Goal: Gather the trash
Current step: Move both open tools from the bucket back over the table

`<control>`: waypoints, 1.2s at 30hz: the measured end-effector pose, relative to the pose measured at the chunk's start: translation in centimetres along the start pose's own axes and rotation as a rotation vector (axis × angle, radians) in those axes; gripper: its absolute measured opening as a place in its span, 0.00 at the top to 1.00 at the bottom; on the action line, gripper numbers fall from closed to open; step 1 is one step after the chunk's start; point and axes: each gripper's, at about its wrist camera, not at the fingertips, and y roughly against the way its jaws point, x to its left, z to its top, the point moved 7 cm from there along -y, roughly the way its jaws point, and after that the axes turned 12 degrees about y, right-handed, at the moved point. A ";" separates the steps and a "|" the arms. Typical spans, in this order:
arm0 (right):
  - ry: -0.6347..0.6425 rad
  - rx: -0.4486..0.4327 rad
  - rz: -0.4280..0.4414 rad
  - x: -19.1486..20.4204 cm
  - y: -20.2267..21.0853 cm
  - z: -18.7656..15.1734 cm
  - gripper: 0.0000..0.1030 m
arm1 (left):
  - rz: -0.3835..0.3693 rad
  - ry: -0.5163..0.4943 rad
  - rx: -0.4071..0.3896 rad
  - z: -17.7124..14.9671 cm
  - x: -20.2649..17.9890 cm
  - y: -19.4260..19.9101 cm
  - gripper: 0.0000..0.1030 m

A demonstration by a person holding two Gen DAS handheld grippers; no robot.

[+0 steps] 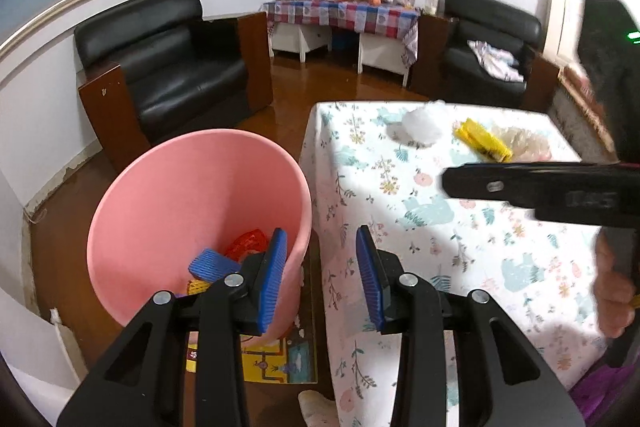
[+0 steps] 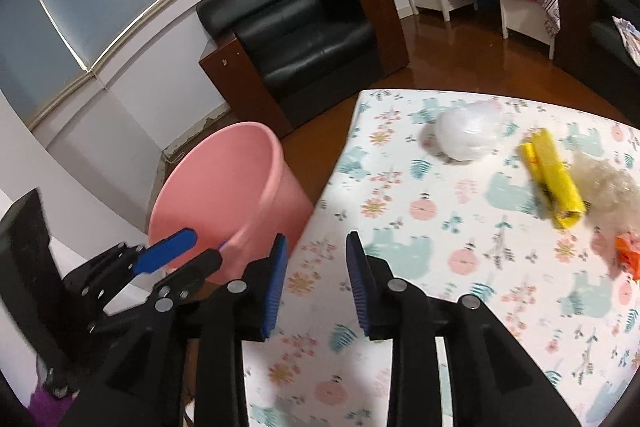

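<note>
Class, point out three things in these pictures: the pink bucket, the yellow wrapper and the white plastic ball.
pink bucket (image 1: 192,187), left wrist view, on its inner wall.
yellow wrapper (image 2: 554,179), right wrist view, on its flat middle.
white plastic ball (image 2: 460,139), right wrist view, on its rounded front.

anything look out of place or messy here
Yes: litter sits on the table: a white plastic wad, a crumpled yellow wrapper, a clear wad and an orange scrap. The pink bin already holds some.
</note>
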 end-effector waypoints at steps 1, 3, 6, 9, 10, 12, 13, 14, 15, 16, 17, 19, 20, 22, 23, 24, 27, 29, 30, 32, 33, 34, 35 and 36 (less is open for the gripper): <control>0.001 -0.005 -0.002 -0.1 0.3 -0.2 0.71 | 0.006 -0.011 0.008 0.0 0.0 -0.4 0.65; 0.018 -0.019 -0.017 -0.6 1.4 -0.8 0.69 | 0.024 -0.024 0.031 -0.1 0.0 -1.6 0.65; 0.038 -0.048 -0.047 -1.2 2.8 -1.5 0.65 | 0.049 -0.026 0.050 0.0 0.4 -3.4 0.65; 0.040 -0.064 -0.077 -2.4 4.3 -2.3 0.64 | 0.079 -0.027 0.076 -0.2 0.5 -5.1 0.65; 0.036 -0.068 -0.083 -2.9 4.8 -2.6 0.64 | 0.086 -0.026 0.081 -0.2 0.6 -5.6 0.65; 0.019 -0.080 -0.094 -3.9 5.7 -3.1 0.64 | 0.102 -0.024 0.081 -0.4 0.8 -6.2 0.78; 0.013 -0.084 -0.096 -4.2 6.0 -3.2 0.64 | 0.118 -0.023 0.071 -0.3 0.9 -6.4 0.82; 0.002 -0.090 -0.100 -4.6 6.3 -3.4 0.64 | 0.119 -0.014 0.066 -0.2 1.0 -6.4 0.83; -0.008 -0.094 -0.101 -5.0 6.5 -3.5 0.64 | 0.108 0.000 0.069 -0.2 1.1 -6.4 0.85; -0.021 -0.096 -0.102 -5.5 6.8 -3.8 0.64 | 0.095 0.008 0.073 -0.1 1.1 -6.4 0.86; -0.029 -0.097 -0.103 -5.8 6.9 -3.9 0.64 | 0.093 -0.003 0.073 -0.2 1.0 -6.4 0.89; -0.051 -0.097 -0.102 -6.4 7.1 -4.2 0.64 | 0.116 -0.053 0.064 -0.3 0.4 -6.5 0.91; -0.066 -0.096 -0.098 -6.8 7.1 -4.4 0.64 | 0.126 -0.080 0.062 -0.3 0.1 -6.5 0.92; -0.089 -0.097 -0.093 -7.3 7.3 -4.8 0.64 | 0.117 -0.067 0.072 -0.2 0.0 -6.6 0.92; -0.095 -0.098 -0.094 -7.5 7.3 -4.9 0.64 | 0.087 -0.044 0.084 -0.2 -0.1 -6.5 0.93; -0.099 -0.099 -0.096 -7.6 7.4 -4.9 0.64 | 0.068 -0.036 0.088 -0.3 -0.3 -6.4 0.93; -0.112 -0.102 -0.097 -8.0 7.6 -5.2 0.64 | 0.029 -0.066 0.091 -0.9 -1.6 -6.0 0.93; -0.115 -0.101 -0.097 -8.2 7.7 -5.4 0.64 | 0.028 -0.082 0.088 -1.1 -2.4 -5.9 0.93; -0.114 -0.100 -0.098 -8.2 7.8 -5.5 0.64 | 0.030 -0.084 0.088 -1.2 -2.6 -5.9 0.93; -0.116 -0.101 -0.098 -8.3 7.8 -5.6 0.64 | 0.018 -0.063 0.095 -1.1 -2.4 -6.0 0.93; -0.116 -0.101 -0.097 -8.4 7.8 -5.7 0.64 | 0.013 -0.052 0.104 -1.0 -2.3 -6.0 0.93; -0.118 -0.101 -0.098 -8.5 7.9 -5.8 0.64 | 0.010 -0.047 0.109 -1.0 -2.3 -6.0 0.93; -0.120 -0.102 -0.100 -8.6 8.0 -5.9 0.64 | 0.010 -0.042 0.115 -0.9 -2.3 -6.0 0.93; -0.123 -0.102 -0.101 -8.8 8.1 -5.9 0.62 | 0.014 -0.043 0.121 -0.9 -2.3 -6.0 0.92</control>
